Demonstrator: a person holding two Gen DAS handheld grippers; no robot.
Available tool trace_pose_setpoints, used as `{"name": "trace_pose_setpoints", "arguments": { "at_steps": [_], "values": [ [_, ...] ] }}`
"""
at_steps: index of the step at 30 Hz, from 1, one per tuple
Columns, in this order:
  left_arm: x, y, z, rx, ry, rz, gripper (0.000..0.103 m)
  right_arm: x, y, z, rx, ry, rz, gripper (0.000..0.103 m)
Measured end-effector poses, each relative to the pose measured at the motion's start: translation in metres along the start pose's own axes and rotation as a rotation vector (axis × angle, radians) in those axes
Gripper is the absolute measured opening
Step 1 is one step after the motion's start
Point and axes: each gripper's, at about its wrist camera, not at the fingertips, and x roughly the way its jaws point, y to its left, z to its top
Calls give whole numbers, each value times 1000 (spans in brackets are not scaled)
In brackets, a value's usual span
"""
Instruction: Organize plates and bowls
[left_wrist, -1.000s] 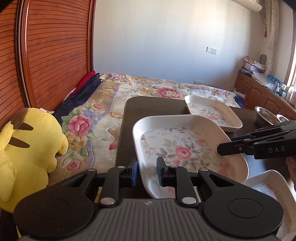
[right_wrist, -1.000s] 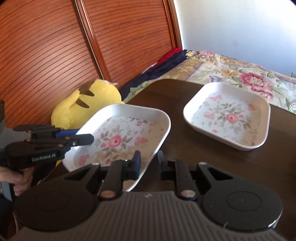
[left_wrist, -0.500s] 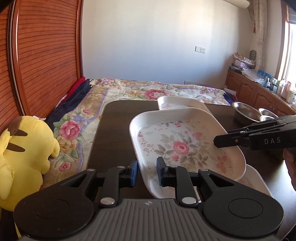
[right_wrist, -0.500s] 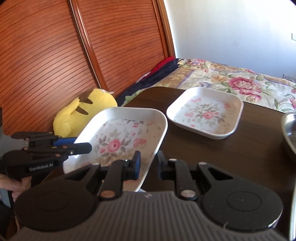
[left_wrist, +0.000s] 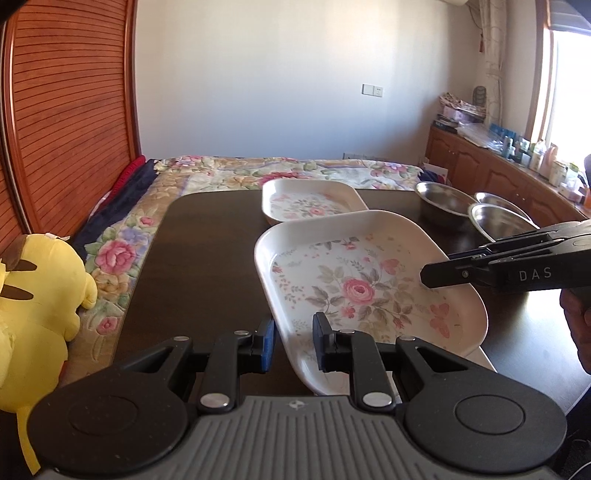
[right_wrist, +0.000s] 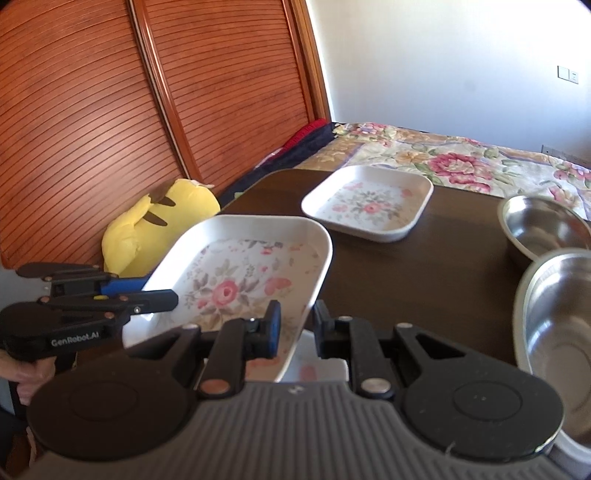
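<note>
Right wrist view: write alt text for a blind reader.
The right gripper and left gripper hold a floral plate by opposite rims above a dark table. Beyond it rests a second floral plate; steel bowls stand right.

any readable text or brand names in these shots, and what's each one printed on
"DAS": white letters on the black body of the right claw, seen from the left wrist.
"GenRobot.AI": white letters on the black body of the left claw, seen from the right wrist.
Bottles on the wooden side counter: labels too small to read.
</note>
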Motion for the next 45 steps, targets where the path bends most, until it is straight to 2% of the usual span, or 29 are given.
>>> {"name": "trace_pose_setpoints", "arguments": {
  "at_steps": [11,26,45],
  "values": [
    [-12,-16,-6,18,2,-18,21,-19,-3,-18,7,0,-17,20],
    [-15,-24,-24,30,47,-22,21,-30,2,-42,3,12,-6,20],
    [-6,-27,-26,47,58,3,21,-29,3,-47,27,1,-16,20]
  ]
}}
